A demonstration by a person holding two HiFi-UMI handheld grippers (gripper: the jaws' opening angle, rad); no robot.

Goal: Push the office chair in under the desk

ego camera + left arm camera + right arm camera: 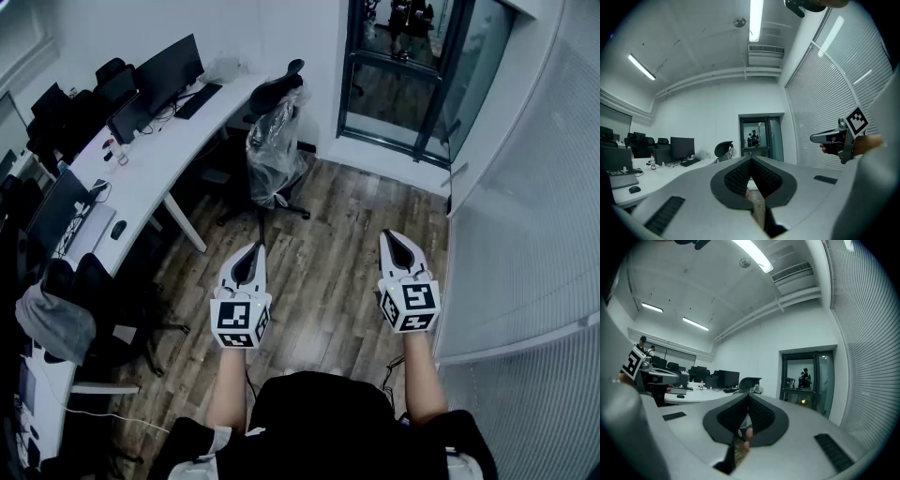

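A black office chair (275,131), its seat wrapped in clear plastic, stands on the wood floor beside the far end of the long white desk (178,141), turned out from it. Both grippers are held level in front of me, well short of the chair. My left gripper (252,247) is shut with nothing in it, and my right gripper (393,236) is shut and empty too. In the left gripper view the chair (723,149) shows far off above the shut jaws of the left gripper (751,161). The right gripper view has the chair (749,381) beyond the right gripper (748,397).
Monitors (171,64), a keyboard (199,100) and a mouse (118,229) lie on the desk. Another chair with a grey garment (58,319) stands at the near left. A glass door (412,75) is ahead and a wall of blinds (525,244) runs along the right.
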